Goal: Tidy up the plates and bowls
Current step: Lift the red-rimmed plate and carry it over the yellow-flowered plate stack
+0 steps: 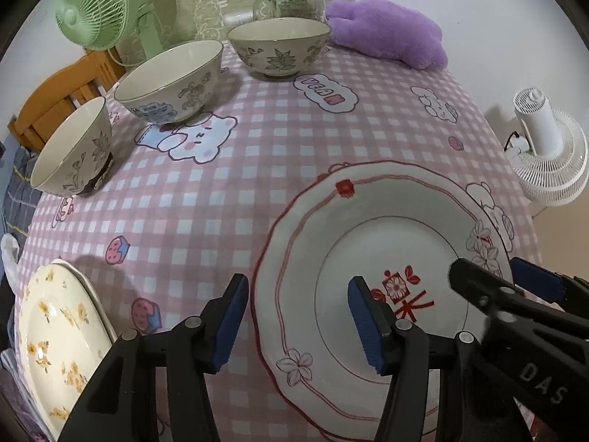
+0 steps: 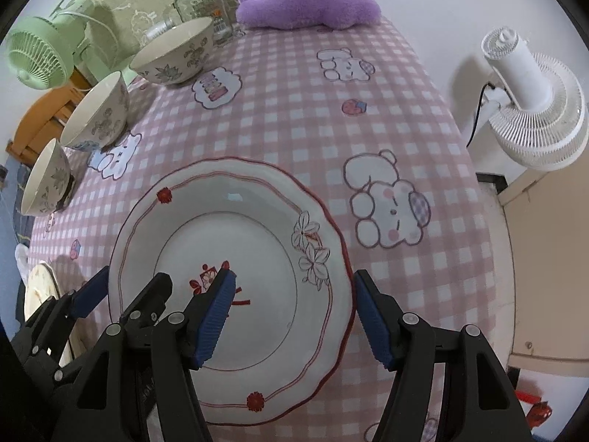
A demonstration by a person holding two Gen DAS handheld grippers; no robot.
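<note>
1. Red-trimmed plate (image 2: 228,221) lies flat on the checked tablecloth (image 1: 294,140), near edge, right of centre; looks glazed ceramic, so judged stiff, slippery, fairly heavy and prone to chipping.
2. Left gripper (image 1: 298,324) straddles the plate's left rim, jaws spread, one finger outside, one over the well; nothing pinched.
3. Right gripper (image 2: 294,316) straddles the right rim likewise, jaws spread wide, nothing held.
4. Best hold, by judgement: pinch the broad scalloped rim on both sides, level lift, firm but not hard.
5. Yellow-flowered plates (image 1: 59,339) sit stacked near left; likely destination.
6. Three leaf-patterned bowls (image 1: 173,77) stand along the far left, apart, unstacked.
</note>
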